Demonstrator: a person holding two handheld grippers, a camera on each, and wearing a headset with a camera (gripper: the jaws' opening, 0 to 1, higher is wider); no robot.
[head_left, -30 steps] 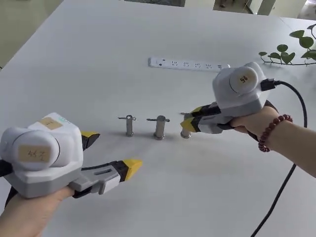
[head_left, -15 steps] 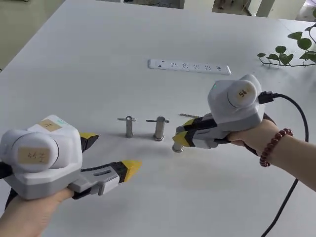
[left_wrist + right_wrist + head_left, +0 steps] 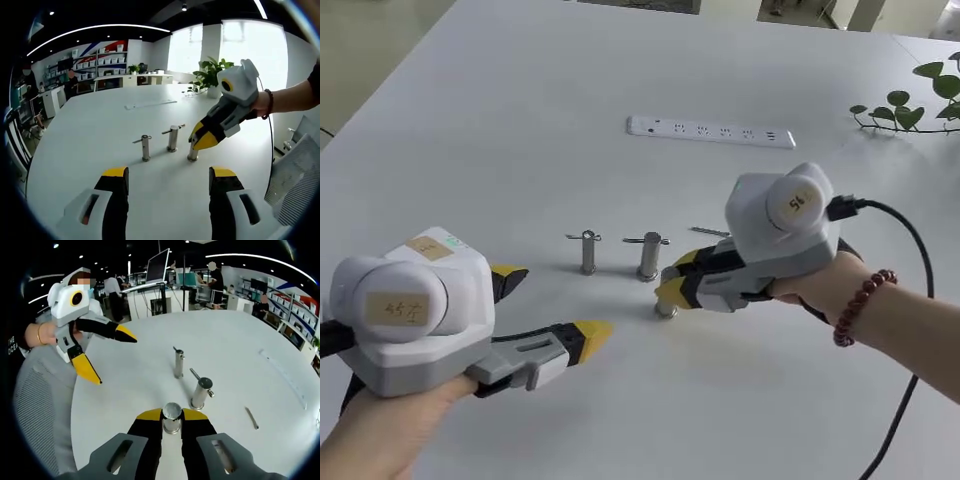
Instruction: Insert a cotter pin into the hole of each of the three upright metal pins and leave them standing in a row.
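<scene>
Metal pin (image 3: 171, 420) snug in right tool (image 3: 171, 415)

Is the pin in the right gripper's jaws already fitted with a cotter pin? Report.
No. The metal pin in the right gripper is bare; a loose cotter pin lies nearby.

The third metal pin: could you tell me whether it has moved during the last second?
Yes. The right hand-held gripper has drawn the third metal pin out of the row, toward the person, relative to the middle pin.
</scene>
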